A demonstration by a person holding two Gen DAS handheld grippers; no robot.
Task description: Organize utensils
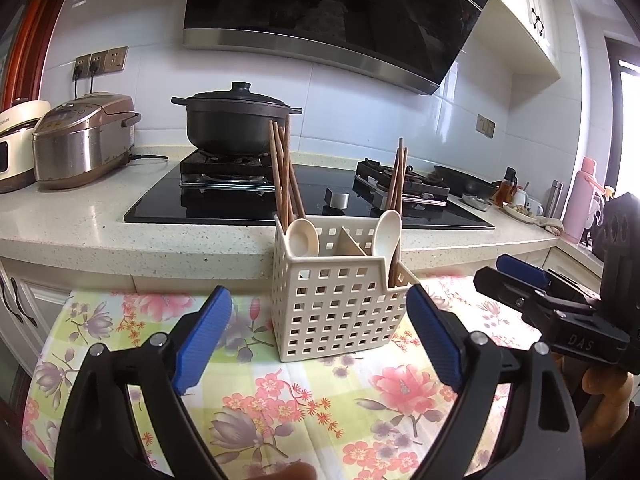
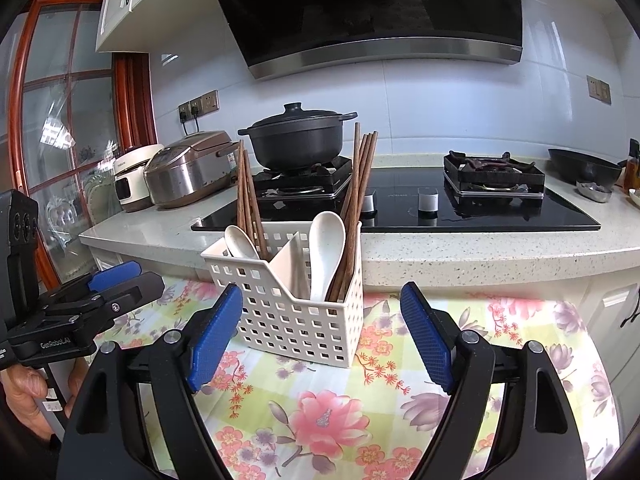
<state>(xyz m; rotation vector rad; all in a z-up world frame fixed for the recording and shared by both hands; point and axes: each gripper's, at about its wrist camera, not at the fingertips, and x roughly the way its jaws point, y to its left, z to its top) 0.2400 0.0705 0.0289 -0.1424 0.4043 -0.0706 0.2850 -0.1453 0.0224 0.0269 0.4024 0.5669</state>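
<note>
A cream perforated utensil basket (image 1: 336, 312) (image 2: 296, 320) with a middle divider stands on a floral tablecloth. Each of its two compartments holds a white spoon (image 1: 301, 236) (image 2: 325, 252) and several brown chopsticks (image 1: 282, 172) (image 2: 358, 184), all upright. My left gripper (image 1: 320, 336) is open and empty, just in front of the basket. My right gripper (image 2: 320, 336) is open and empty, also in front of the basket. Each gripper shows at the edge of the other's view, the right one (image 1: 516, 280) and the left one (image 2: 120, 280).
The floral tablecloth (image 1: 280, 400) (image 2: 340, 420) covers a low table against a speckled counter (image 1: 120, 224). On the counter are a gas hob with a black lidded pot (image 1: 240, 120) (image 2: 298, 136), two rice cookers (image 1: 80, 136), a wok (image 2: 584, 166) and bottles.
</note>
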